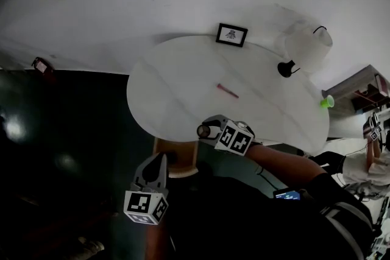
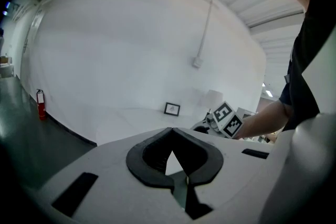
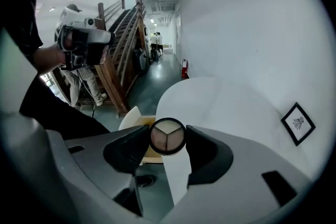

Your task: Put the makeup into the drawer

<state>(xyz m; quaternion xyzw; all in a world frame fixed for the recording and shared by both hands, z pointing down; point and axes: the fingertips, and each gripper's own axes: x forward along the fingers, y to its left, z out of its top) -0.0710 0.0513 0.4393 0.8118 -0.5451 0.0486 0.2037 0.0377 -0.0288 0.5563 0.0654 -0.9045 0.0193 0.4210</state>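
Right gripper (image 1: 207,129): jaws wide apart and clamped on the makeup compact (image 3: 167,136), one pad on each side of its rim. Firm side grip, with the face of the compact turned to the gripper's camera.

Compact: small round pan with a thin black rim. The inside is split into three equal wedges, pale cream on top and two muted pinkish-beige ones below. No lid visible.

Location: it is held in the air at the near edge of the white oval table (image 1: 183,82), just beside the open drawer (image 1: 183,161). Not in the drawer. The drawer sits under the table edge, tan inside with a white curved front. Can't make out anything inside it.

Left gripper (image 2: 171,131): fingertips meet and there is nothing between the pads, only a small hollow that the table shows through. In the head view it sits low, near the drawer front and clear of it.

On the tabletop, well apart from the compact:
- A thin pink stick (image 1: 227,91) lies near the middle; too small to identify.
- A framed picture (image 1: 231,35) stands at the far edge.
- A white lamp (image 1: 304,45) stands to the right.
- A small green item (image 1: 327,101) sits at the right rim.
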